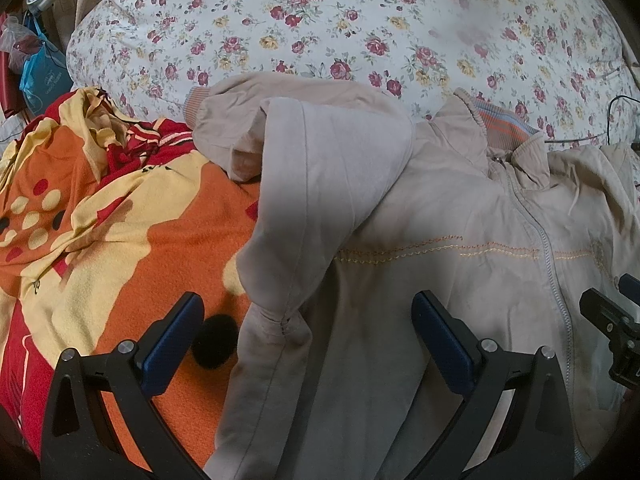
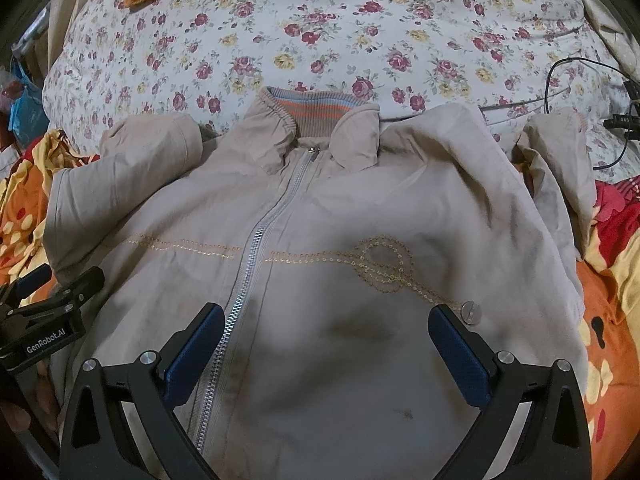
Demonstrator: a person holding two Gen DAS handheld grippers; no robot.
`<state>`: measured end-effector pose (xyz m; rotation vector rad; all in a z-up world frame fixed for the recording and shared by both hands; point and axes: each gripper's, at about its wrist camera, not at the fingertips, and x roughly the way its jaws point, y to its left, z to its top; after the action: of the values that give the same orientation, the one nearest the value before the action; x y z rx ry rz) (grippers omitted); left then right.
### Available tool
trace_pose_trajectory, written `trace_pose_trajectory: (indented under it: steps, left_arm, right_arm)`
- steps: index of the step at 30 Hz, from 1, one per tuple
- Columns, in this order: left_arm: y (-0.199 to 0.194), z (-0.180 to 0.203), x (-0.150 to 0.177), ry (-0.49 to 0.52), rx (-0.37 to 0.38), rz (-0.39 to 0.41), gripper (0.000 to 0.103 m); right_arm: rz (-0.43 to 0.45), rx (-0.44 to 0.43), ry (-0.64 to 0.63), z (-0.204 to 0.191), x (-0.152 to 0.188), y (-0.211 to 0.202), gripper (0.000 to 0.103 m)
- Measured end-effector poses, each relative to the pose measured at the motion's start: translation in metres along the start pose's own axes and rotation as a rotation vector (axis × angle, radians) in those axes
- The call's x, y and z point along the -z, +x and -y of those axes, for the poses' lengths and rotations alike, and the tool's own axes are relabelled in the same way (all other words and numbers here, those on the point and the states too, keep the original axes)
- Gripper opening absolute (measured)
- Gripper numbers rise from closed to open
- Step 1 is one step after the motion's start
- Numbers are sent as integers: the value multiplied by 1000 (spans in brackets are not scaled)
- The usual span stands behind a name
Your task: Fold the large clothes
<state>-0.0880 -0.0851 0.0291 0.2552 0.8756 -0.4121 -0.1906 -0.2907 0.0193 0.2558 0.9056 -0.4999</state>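
A beige zip-up jacket (image 2: 340, 240) lies front up on the bed, zipper closed, collar with a striped knit band at the far side. In the left wrist view the jacket (image 1: 460, 280) shows its left sleeve (image 1: 320, 184) folded back on itself beside the body. My left gripper (image 1: 308, 336) is open and empty, hovering over the sleeve's armpit seam. My right gripper (image 2: 326, 344) is open and empty above the jacket's lower chest, just right of the zipper (image 2: 256, 248). The right gripper also shows at the right edge of the left wrist view (image 1: 616, 320).
An orange, yellow and red blanket (image 1: 120, 220) lies under and left of the jacket. A floral quilt (image 2: 320, 28) covers the far bed. Black cables (image 2: 580, 80) lie at the far right. Bags (image 1: 40, 68) sit off the bed's left edge.
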Motion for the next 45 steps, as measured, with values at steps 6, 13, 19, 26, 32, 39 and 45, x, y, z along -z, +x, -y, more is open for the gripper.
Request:
trace_pose_trajectory:
  steps: [6,13,19,26,32,39,45]
  left_arm:
    - [2,0,1,0,0,-2,103]
    - [3,0,3,1,0,-4,103]
    - [10,-1,2,-11,10,-35,103]
    - [9,-2,2,-16,12,-39,103]
    - [9,-1,1,-13,6,-41,103]
    - [9,3,0,-7,3,-45,103]
    - [11,3,-1,-11,6,-53,103]
  right_arm:
    - [-4,1,-1,0,0,0,102]
    - [-7,3,4,0,0,2,102]
    - [-24,5,17,4,-2,7,102]
    - [-49,-1,62,12,-2,14,102]
    - [-43,9,20,6,0,12,102]
    - [-54,-6,14,7,1,14,102]
    - [-48,5,16,22,-15,8,102]
